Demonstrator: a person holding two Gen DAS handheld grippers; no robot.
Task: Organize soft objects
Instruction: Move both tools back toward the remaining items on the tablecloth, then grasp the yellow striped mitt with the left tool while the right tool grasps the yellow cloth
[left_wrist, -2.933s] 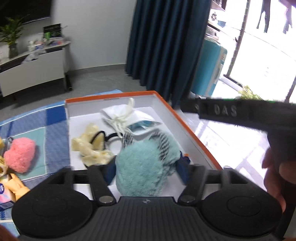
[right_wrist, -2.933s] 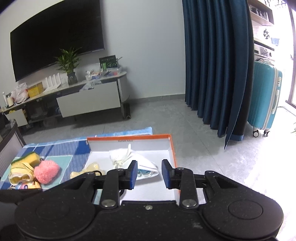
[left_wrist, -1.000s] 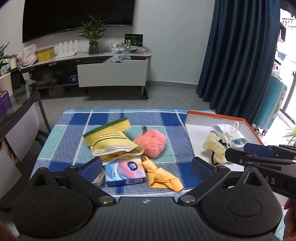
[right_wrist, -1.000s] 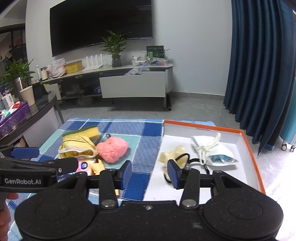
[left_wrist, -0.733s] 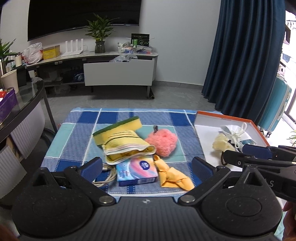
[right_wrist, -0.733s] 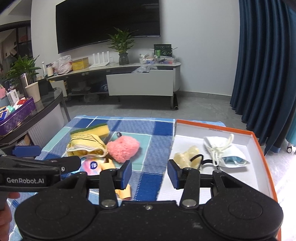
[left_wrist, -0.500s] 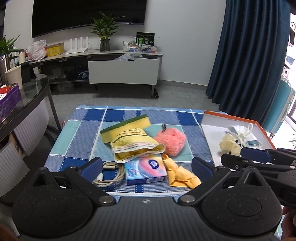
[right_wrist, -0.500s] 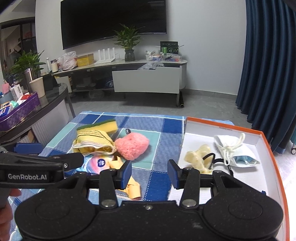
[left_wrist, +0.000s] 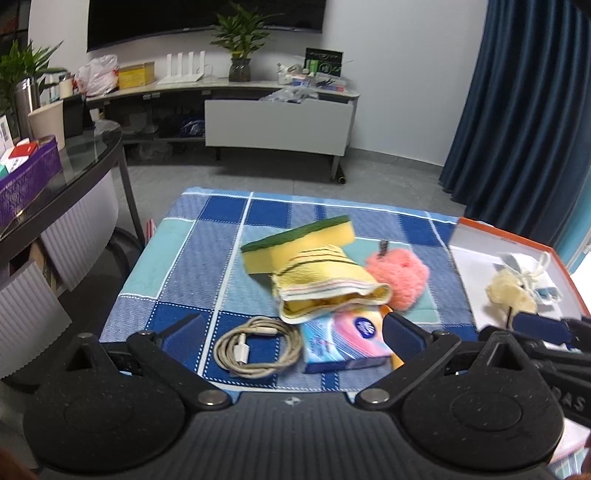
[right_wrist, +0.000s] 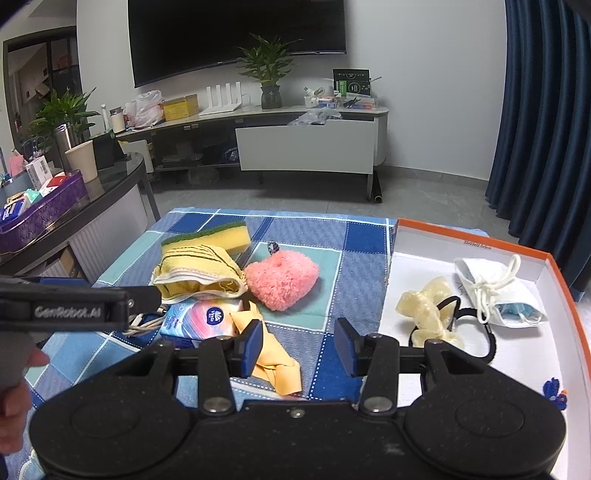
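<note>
Both tongs hover open and empty: left tongs over the tissue pack, right tongs just right of it. Pink pompom sits behind the pack.

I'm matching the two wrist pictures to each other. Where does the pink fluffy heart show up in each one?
Left wrist view: the pink fluffy heart lies right of centre, just right of the yellow striped cloth.
Right wrist view: the pink fluffy heart lies near the centre, again just right of the yellow striped cloth.
Shared landmark: the orange-rimmed box, further right in both.
</note>
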